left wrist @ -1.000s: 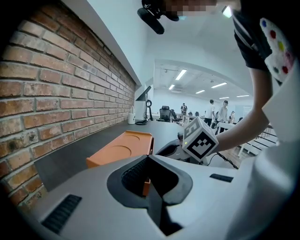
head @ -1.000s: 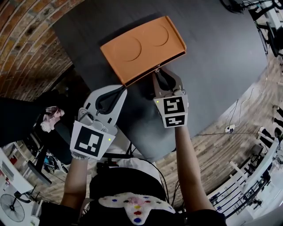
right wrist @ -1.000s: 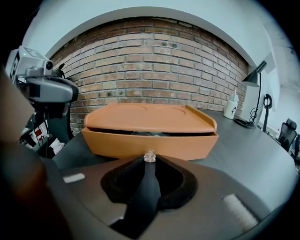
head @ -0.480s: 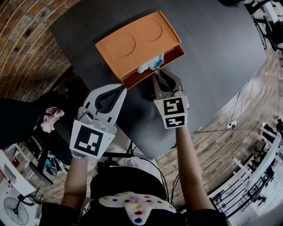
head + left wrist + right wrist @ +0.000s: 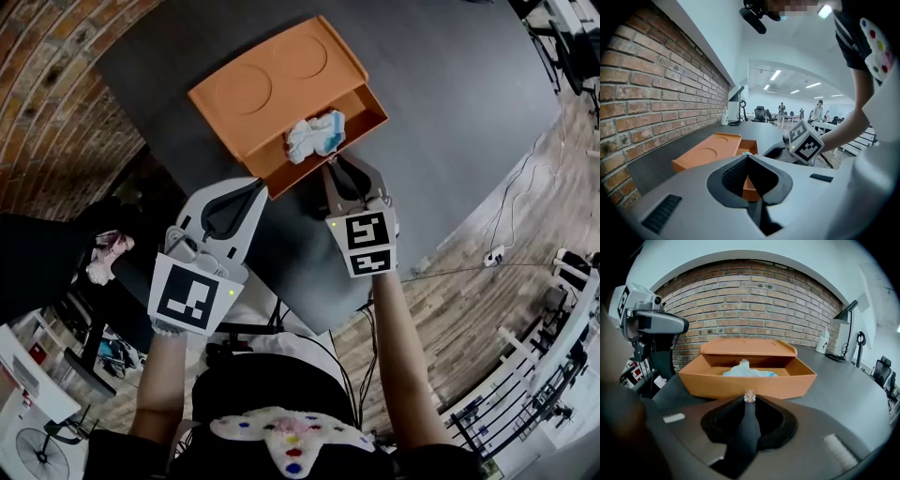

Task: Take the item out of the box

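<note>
An orange box (image 5: 258,84) lies on the dark table (image 5: 450,103), its drawer (image 5: 361,117) pulled out toward me. Inside the drawer lies a crumpled white and blue item (image 5: 315,134), also seen in the right gripper view as the item (image 5: 749,371). My right gripper (image 5: 336,165) sits at the drawer's front wall (image 5: 747,385), shut on a small clear knob (image 5: 749,396). My left gripper (image 5: 257,186) hovers near the table's edge, left of the drawer, shut with nothing in it; its closed tips (image 5: 749,154) point toward the box (image 5: 710,152).
A brick wall (image 5: 754,310) runs behind the box. A white bottle (image 5: 824,341) and a desk lamp (image 5: 851,310) stand at the table's far end. The table's curved near edge (image 5: 309,323) is just under my grippers, with wooden floor (image 5: 487,309) beyond.
The drawer has slid out of the box with my right gripper at its front, baring the white and blue item. The left gripper has stayed where it was.
</note>
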Tool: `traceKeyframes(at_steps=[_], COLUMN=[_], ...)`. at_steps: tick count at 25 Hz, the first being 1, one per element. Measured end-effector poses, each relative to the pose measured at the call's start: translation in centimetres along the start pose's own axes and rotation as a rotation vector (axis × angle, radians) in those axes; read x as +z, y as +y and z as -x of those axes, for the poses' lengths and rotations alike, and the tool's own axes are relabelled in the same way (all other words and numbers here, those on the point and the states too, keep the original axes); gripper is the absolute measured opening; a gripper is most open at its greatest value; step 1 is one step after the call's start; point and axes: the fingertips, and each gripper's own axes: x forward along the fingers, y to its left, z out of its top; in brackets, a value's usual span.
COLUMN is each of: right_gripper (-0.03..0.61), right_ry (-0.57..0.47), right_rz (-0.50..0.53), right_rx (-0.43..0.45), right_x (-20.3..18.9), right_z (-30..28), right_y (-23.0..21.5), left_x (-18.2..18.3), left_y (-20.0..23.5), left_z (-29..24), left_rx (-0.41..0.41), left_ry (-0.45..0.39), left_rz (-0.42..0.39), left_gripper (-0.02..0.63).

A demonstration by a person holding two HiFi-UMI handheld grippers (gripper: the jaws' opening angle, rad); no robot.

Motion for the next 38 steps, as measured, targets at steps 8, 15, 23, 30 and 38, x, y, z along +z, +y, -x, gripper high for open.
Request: traceKeyframes(at_steps=[8, 15, 23, 30, 38], right_gripper=[0.078, 0.078, 0.078, 0.109, 0.14], right_ry=[0.017, 0.034, 0.032, 0.016, -0.019], right_rz=[-0.011, -0.025, -0.044, -0.098, -0.14], right_rx=[-0.009, -0.023, -0.034, -0.065, -0.089], right_x=[-1.4, -3.1, -3.4, -3.5, -2.8], right_z=[1.8, 3.4, 3.3, 3.4, 4.7], right_y=[-0.3, -0.4, 0.1, 0.0, -0.4], left_x=[0.5, 0.3, -0.3, -0.2, 0.6], left_y=[-1.2, -1.9, -2.0, -1.9, -2.4], left_z=[0.1, 0.6, 1.2, 1.4, 1.0], left_rx=[-0.012, -0.011, -0.026, -0.043, -0.068], left_ry=[-0.003, -0.003, 0.002, 0.001, -0.003], left_rz=[-0.01, -0.017, -0.026, -0.039, -0.055], left_gripper=[0.005, 0.005, 0.005, 0.005, 0.005])
